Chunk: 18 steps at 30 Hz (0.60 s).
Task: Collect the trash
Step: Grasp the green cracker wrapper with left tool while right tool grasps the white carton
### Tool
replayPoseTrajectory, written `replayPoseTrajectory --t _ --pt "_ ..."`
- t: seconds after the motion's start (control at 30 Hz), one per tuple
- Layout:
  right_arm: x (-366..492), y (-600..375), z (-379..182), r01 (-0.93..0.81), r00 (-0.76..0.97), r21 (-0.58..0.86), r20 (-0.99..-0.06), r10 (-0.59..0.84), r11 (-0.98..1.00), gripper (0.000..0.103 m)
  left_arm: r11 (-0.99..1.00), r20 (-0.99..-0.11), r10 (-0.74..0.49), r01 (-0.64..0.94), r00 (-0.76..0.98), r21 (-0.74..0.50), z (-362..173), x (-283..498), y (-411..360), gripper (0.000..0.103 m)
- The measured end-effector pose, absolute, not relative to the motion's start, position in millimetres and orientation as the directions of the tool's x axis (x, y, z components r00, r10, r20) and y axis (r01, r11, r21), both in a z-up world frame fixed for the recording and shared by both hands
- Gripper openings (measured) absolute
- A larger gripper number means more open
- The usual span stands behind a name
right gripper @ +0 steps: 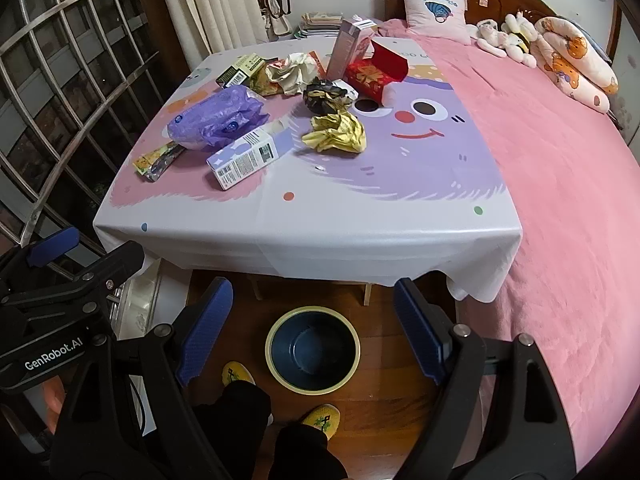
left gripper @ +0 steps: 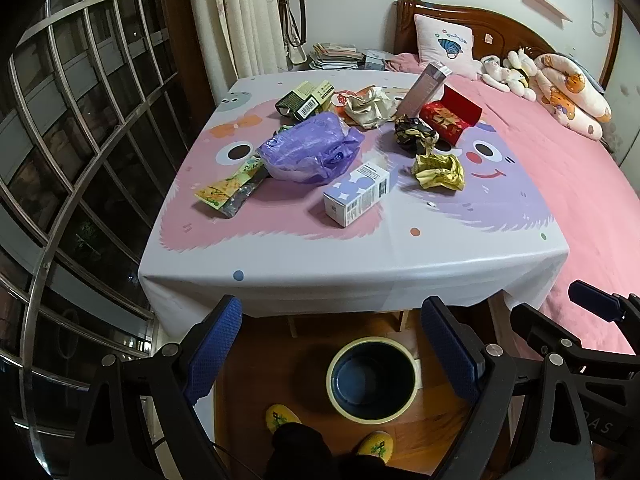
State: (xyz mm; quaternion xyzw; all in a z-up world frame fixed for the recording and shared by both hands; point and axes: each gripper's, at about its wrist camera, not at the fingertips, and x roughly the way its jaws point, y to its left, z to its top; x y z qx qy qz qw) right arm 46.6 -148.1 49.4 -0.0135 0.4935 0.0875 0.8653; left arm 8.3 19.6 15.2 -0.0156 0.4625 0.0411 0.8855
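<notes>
Trash lies on a cartoon-print table [left gripper: 352, 256] [right gripper: 304, 236]: a purple plastic bag [left gripper: 310, 148] [right gripper: 216, 120], a white-purple box [left gripper: 356, 192] [right gripper: 248, 156], a gold crumpled wrapper [left gripper: 440, 172] [right gripper: 336, 132], a dark crumpled wrapper [left gripper: 414, 132] [right gripper: 324, 96], a red box [left gripper: 450, 114] [right gripper: 374, 70] and a green-yellow snack packet [left gripper: 230, 190] [right gripper: 158, 160]. An empty blue bin [left gripper: 374, 380] [right gripper: 312, 350] stands on the floor below the table's near edge. My left gripper [left gripper: 332, 352] and right gripper [right gripper: 312, 328] are open and empty, held above the bin.
A pink bed [right gripper: 560, 184] with plush toys [left gripper: 508, 70] borders the table on the right. A barred window [left gripper: 80, 140] is on the left. A tall grey carton [left gripper: 424, 88], a green-black box [left gripper: 304, 100] and crumpled beige paper [left gripper: 368, 106] lie at the table's back. My slippered feet [right gripper: 320, 420] are beside the bin.
</notes>
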Motion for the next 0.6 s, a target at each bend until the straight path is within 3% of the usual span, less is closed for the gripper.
replayPoseTrajectory --t 0.6 --pt "117 -105 55 -0.157 0.501 0.128 -0.844 0.191 0.979 0.08 0.995 -0.793 0.052 -0.103 0.607 -0.014 37 70 80 0.093"
